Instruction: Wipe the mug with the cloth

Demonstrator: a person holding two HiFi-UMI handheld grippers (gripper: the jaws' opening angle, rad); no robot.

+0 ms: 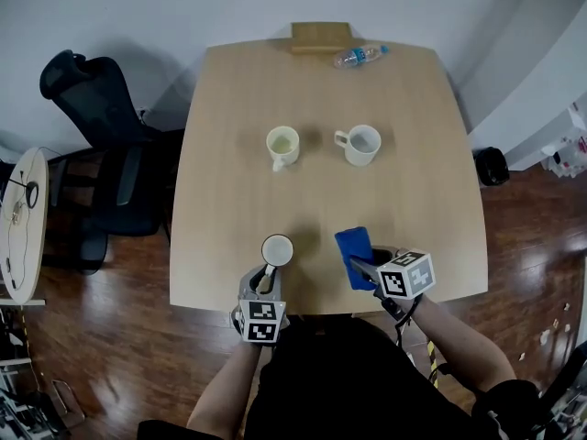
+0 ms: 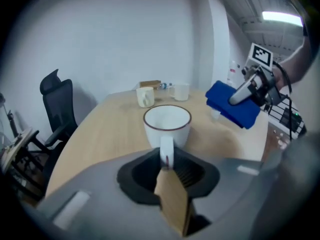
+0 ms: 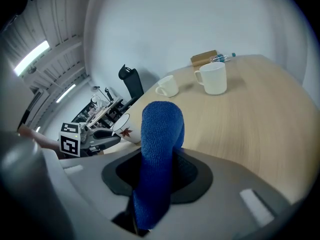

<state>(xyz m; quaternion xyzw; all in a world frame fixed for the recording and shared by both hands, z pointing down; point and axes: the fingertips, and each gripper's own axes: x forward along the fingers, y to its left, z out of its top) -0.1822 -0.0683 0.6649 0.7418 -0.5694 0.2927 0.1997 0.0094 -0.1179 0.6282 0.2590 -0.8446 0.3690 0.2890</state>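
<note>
Left gripper (image 1: 267, 280) clenched on mug (image 1: 277, 249) handle, near edge of table (image 1: 413, 99); right gripper (image 1: 362, 270) grasps cloth (image 1: 353, 244) just right.

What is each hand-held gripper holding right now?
Left hand-held gripper: closed on the mug, by its handle.
Right hand-held gripper: closed on the blue cloth.

Head view looks down; gripper views (low, close) share table (image 1: 229, 90).

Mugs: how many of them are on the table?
3. A red-rimmed mug is at the near edge, its handle in the left hand-held gripper; a pale yellow mug is mid-table, left; a white mug is to its right. None seems hidden.
</note>
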